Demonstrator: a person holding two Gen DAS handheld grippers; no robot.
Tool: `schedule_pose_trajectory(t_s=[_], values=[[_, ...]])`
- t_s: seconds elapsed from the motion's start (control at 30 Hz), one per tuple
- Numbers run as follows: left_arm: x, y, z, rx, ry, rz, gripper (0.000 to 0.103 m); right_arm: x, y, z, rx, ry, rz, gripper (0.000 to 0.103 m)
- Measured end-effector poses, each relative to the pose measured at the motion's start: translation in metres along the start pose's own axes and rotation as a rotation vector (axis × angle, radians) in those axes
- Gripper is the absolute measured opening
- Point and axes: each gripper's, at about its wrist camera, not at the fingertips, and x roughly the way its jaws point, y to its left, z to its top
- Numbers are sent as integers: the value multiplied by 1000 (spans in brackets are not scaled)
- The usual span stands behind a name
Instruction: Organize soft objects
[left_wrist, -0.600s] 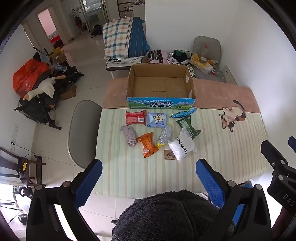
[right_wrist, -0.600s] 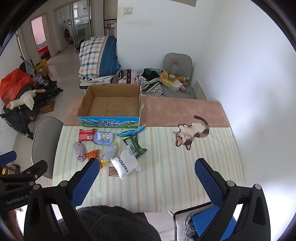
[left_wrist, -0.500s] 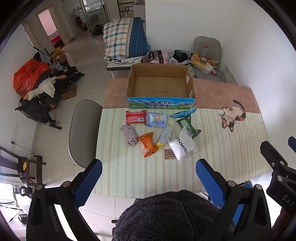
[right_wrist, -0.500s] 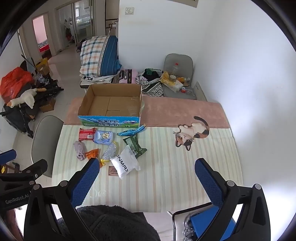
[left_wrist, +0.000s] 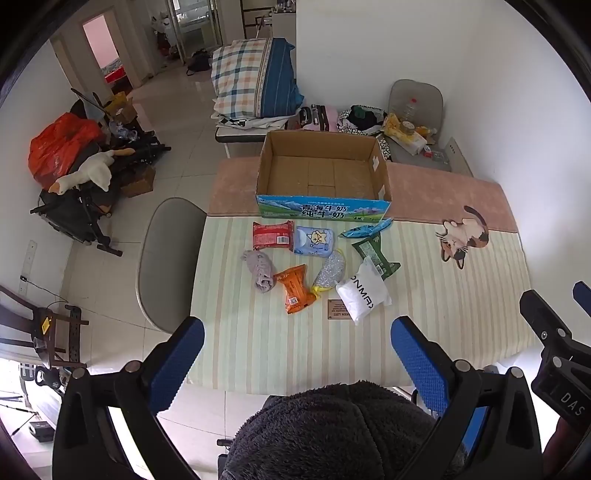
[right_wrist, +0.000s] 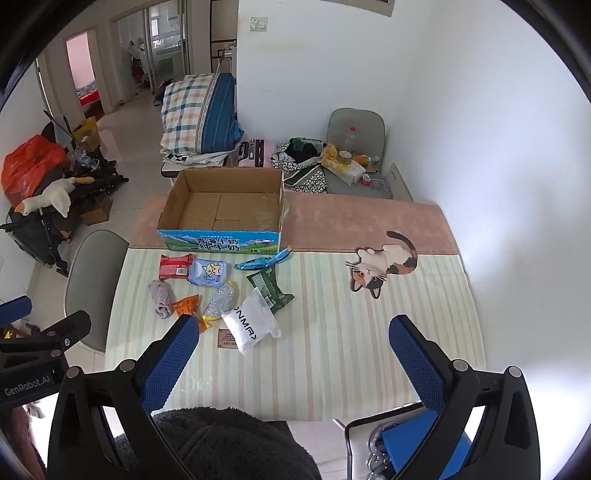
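Packets (left_wrist: 295, 290), 8 loose, lie grouped before the empty box (left_wrist: 323, 177) for loading; left gripper (left_wrist: 295, 354) and right gripper (right_wrist: 295, 350) both gape wide, holding nothing.

My right gripper's blue pad (right_wrist: 173, 358) covers part of the orange snack packet (right_wrist: 186, 305); the small brown plaque's (left_wrist: 338, 309) lettering is unreadable.

One cardboard box (left_wrist: 323, 177) sits on the desk (left_wrist: 424, 302). In front of it lie seven soft packets (left_wrist: 272, 235) and one gray rolled cloth (left_wrist: 260, 269). One cat picture (left_wrist: 461, 238) is there too.
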Motion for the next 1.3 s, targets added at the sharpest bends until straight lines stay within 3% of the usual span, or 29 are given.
schedule_pose_trajectory(t_s=[0.4, 1.3], values=[[11, 7, -7, 2, 27, -14, 103, 0, 7, -6, 7, 33, -4, 103], [8, 15, -9, 6, 12, -19, 103, -5, 13, -10, 3, 16, -15, 103]])
